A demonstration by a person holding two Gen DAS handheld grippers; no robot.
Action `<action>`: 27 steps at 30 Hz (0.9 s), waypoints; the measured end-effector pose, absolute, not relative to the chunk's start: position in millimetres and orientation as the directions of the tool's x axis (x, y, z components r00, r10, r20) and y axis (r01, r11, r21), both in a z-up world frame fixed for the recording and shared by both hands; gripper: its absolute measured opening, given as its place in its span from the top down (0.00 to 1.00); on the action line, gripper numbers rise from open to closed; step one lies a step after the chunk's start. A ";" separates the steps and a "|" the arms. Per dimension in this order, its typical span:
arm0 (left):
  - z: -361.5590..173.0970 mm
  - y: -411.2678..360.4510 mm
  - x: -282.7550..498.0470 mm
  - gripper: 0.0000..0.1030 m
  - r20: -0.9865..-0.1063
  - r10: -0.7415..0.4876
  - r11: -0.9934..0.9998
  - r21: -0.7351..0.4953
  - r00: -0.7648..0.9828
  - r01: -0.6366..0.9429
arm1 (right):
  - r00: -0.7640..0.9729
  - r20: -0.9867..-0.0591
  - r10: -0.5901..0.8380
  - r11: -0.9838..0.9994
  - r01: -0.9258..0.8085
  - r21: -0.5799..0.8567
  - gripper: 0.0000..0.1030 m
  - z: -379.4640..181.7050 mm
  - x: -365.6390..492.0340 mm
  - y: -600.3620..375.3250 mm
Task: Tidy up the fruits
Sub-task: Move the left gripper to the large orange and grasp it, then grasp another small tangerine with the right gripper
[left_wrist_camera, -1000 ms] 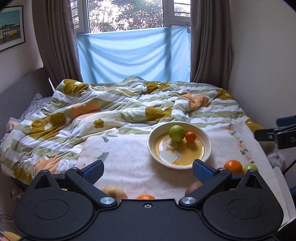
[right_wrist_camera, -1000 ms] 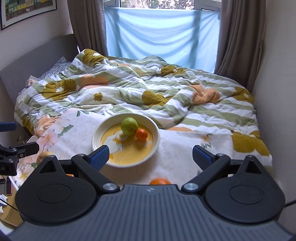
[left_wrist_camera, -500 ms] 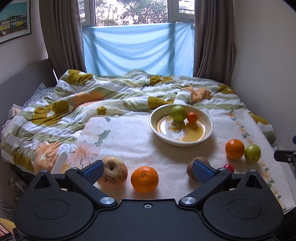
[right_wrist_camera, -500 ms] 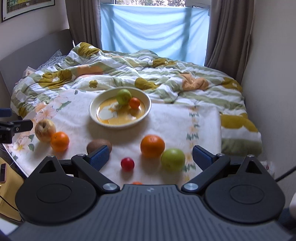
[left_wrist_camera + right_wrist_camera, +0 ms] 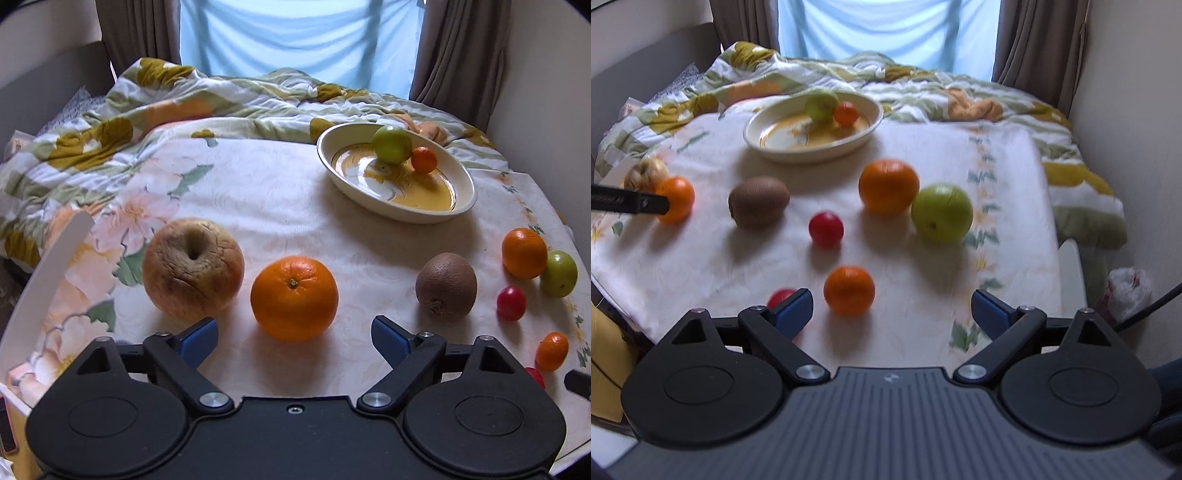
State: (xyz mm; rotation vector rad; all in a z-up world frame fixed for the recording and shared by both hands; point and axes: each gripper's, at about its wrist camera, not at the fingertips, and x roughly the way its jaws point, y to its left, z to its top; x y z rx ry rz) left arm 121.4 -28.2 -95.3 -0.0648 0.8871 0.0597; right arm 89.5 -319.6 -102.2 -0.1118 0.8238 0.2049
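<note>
A rumpled floral quilt [image 5: 155, 107] is covering the upper part of both views, under the pale blue window cloth [image 5: 295, 37]. A flat white flowered cloth [image 5: 280, 206] is spreading below it and is carrying all the fruit.

The oval bowl [image 5: 402, 212] is sitting at upper right in the left wrist view, its long axis running from upper left down to lower right; a green apple [image 5: 391, 144] and a tiny orange [image 5: 424, 159] are lying in it, touching, at its far end.

The wrinkled apple [image 5: 192, 267] is resting at centre left, its stem hollow facing up and toward the camera. The large orange [image 5: 294, 297] is sitting just to its right, stem scar facing up, directly ahead of the left gripper [image 5: 291, 338], whose blue fingers [image 5: 197, 338] are standing spread and have just been closing a little, with nothing between them.

The kiwi [image 5: 446, 290] is lying right of centre, long axis running roughly left to right in the right wrist view.

The second orange [image 5: 888, 186] and green fruit [image 5: 942, 212] are touching at centre right in the right wrist view. A red cherry tomato [image 5: 826, 229] is lying between the kiwi and the second orange.

The small mandarin [image 5: 849, 290] is sitting low at centre, just ahead of the right gripper [image 5: 892, 310], whose fingers are spread apart and gripping nothing. Another red tomato [image 5: 780, 297] is peeking out beside the left-hand fingertip.
</note>
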 end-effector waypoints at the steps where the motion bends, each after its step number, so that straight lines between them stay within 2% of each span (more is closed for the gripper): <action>1: -98.2 -28.0 123.8 0.12 -0.779 0.020 0.996 -0.040 0.627 -0.082 | 0.655 -0.743 0.138 0.974 -0.227 -0.020 0.00 -105.7 89.6 -318.7; 7: -106.5 -31.6 138.3 0.17 -0.786 0.029 0.997 -0.023 0.618 -0.077 | 0.637 -0.758 0.139 0.971 -0.239 -0.023 0.09 -117.4 92.5 -316.1; 10: -110.5 -30.9 143.5 0.27 -0.793 0.037 0.997 -0.014 0.609 -0.079 | 0.629 -0.765 0.141 0.969 -0.245 -0.022 0.11 -120.1 96.3 -313.7; 14: -112.0 -29.0 147.1 0.30 -0.792 0.036 0.996 -0.023 0.609 -0.088 | 0.615 -0.772 0.161 0.966 -0.260 -0.005 0.18 -123.2 100.1 -310.4; 15: -112.3 -29.6 148.8 0.39 -0.793 0.034 0.996 -0.022 0.608 -0.084 | 0.614 -0.772 0.164 0.965 -0.263 -0.005 0.19 -123.6 100.8 -309.2; 22: -111.9 -27.7 146.1 0.40 -0.793 0.019 0.997 -0.032 0.608 -0.073 | 0.610 -0.773 0.177 0.962 -0.273 0.005 0.27 -125.0 105.2 -305.0; 27: -111.4 -31.2 140.9 0.40 -0.796 0.009 0.999 -0.023 0.605 -0.045 | 0.608 -0.772 0.183 0.962 -0.271 0.014 0.30 -124.4 108.6 -304.3</action>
